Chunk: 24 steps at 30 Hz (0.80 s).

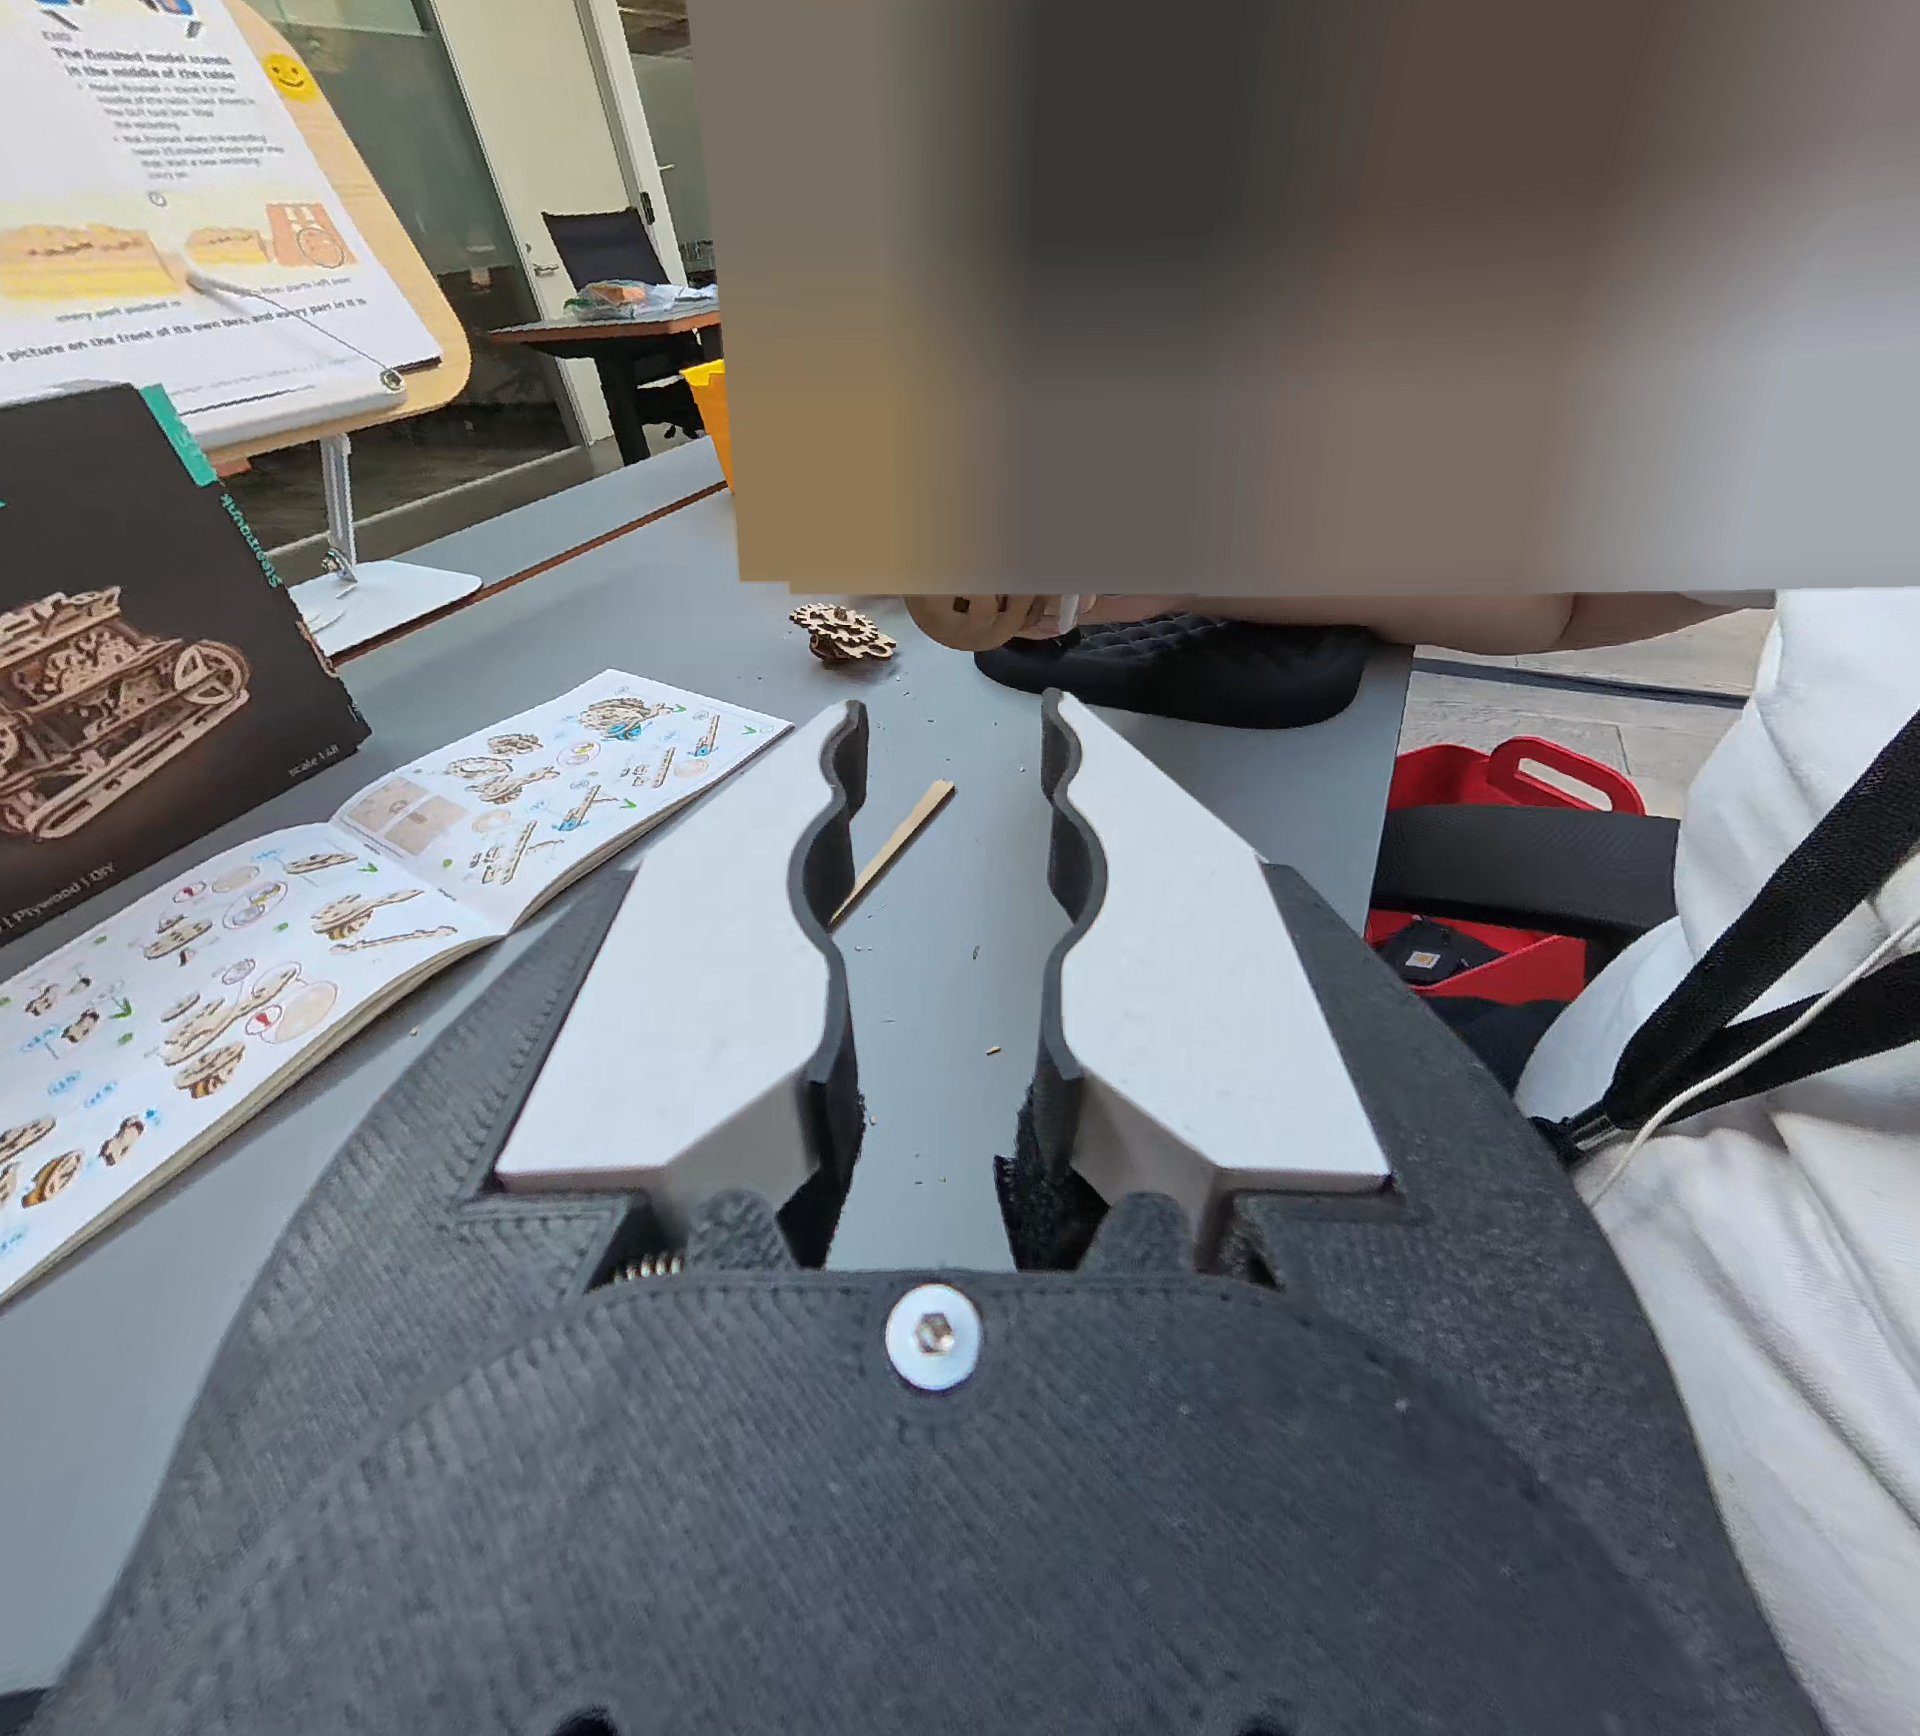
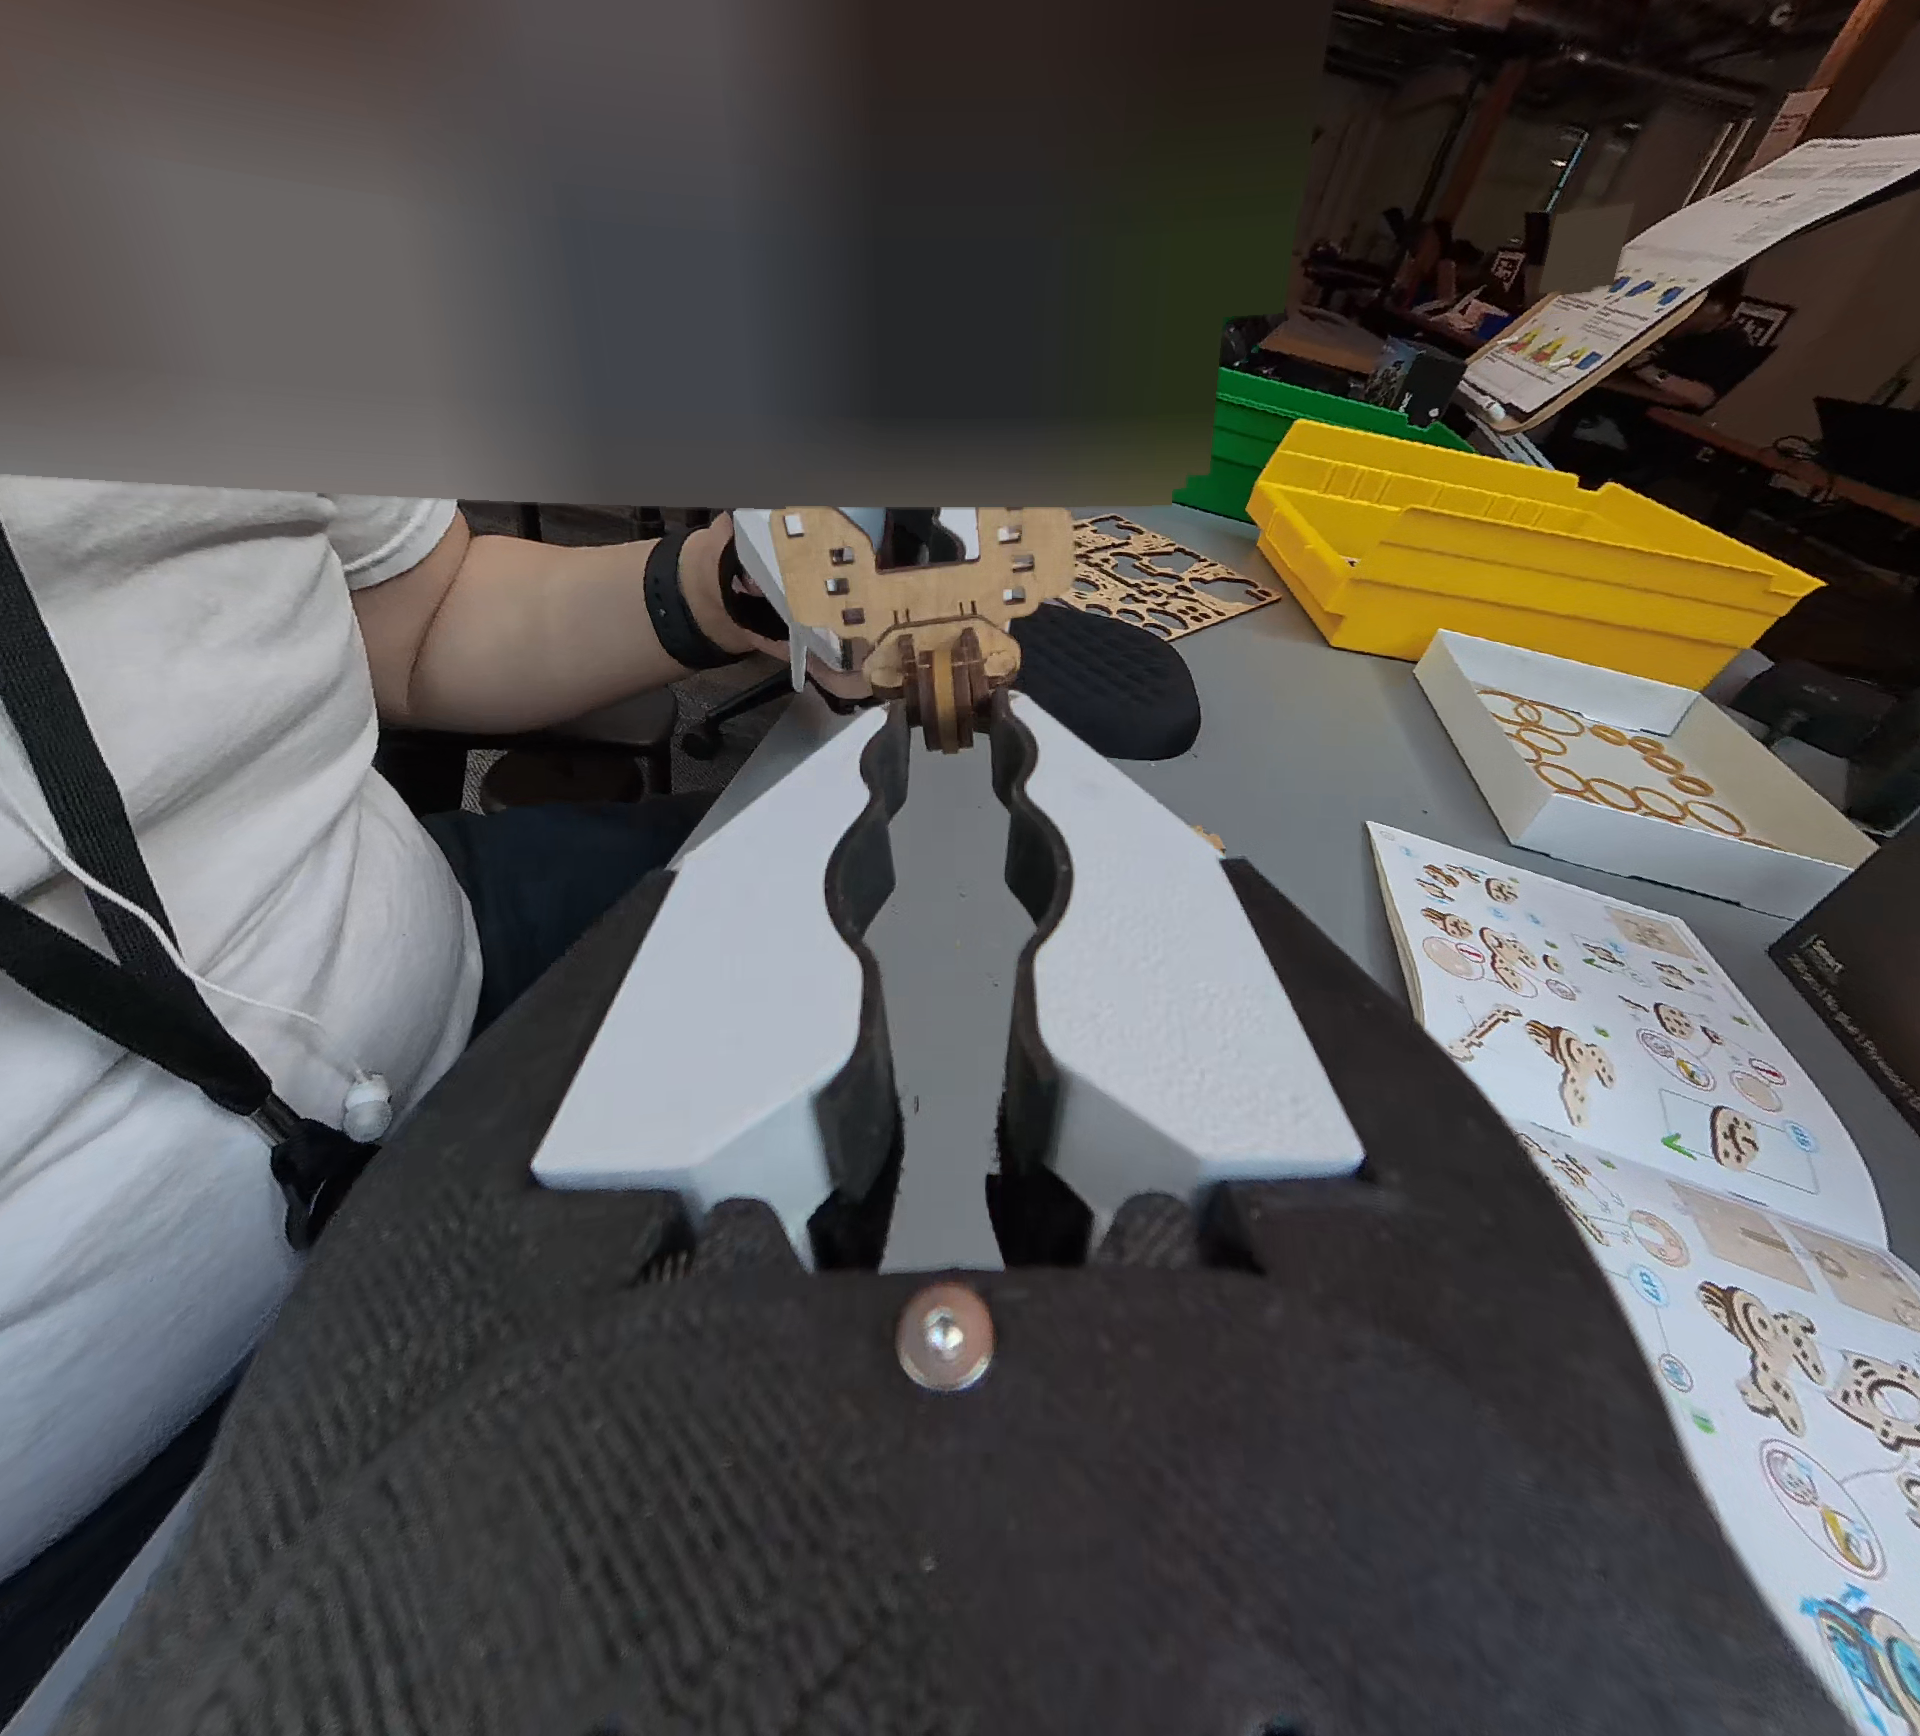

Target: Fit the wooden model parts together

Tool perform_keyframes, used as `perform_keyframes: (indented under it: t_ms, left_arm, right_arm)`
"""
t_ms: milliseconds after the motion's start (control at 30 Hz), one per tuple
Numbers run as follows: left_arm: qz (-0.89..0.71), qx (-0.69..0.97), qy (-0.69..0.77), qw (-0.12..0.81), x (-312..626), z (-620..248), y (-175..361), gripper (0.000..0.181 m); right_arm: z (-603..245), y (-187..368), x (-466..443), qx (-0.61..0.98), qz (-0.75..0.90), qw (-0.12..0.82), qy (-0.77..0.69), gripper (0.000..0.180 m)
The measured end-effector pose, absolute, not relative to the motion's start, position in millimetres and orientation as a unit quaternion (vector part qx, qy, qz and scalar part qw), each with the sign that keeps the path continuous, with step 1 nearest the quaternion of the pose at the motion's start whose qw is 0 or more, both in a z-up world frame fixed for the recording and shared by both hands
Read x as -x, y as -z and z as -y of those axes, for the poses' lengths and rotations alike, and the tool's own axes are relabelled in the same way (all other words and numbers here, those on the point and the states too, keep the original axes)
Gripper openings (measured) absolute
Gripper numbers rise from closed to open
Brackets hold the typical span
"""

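Our left gripper [image 1: 951, 730] hangs over the grey table [image 1: 623, 626] with its tongs apart and nothing between them; a wooden stick [image 1: 896, 847] lies just below, a booklet [image 1: 364, 917] to its left, a gear piece [image 1: 842, 630] beyond. Our right gripper [image 2: 945, 718] has its tongs clamped on the wooden model [image 2: 925, 585], raised above the table edge, near a yellow bin [image 2: 1507, 543].

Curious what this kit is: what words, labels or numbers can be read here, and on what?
I won't copy writing out; these things carry it.
Sheet on the stand: printed paragraphs, partly readable.
Black box: small print along its edges.
Open booklet: tiny numbers, too small to read.
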<state>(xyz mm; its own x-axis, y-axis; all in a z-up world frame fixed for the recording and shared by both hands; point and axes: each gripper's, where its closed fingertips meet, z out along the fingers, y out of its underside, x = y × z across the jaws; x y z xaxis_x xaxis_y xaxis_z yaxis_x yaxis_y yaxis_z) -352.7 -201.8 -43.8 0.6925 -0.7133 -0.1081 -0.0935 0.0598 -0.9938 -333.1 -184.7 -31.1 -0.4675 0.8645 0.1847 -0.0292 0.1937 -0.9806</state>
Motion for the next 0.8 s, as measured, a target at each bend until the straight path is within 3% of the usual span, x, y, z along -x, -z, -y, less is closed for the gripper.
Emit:
perform_keyframes:
  t_ms: [333, 800]
  left_arm:
    - [-0.301, 0.662, 0.224, 0.649, 364, 199, 52, 0.022]
    - [-0.202, 0.744, 0.248, 0.587, 362, 195, 80, 0.022]
  right_arm:
    - [182, 39, 336, 0.327, 0.666, 0.405, -0.534, 0.015]
    - [143, 81, 358, 0.485, 0.681, 0.423, -0.349, 0.015]
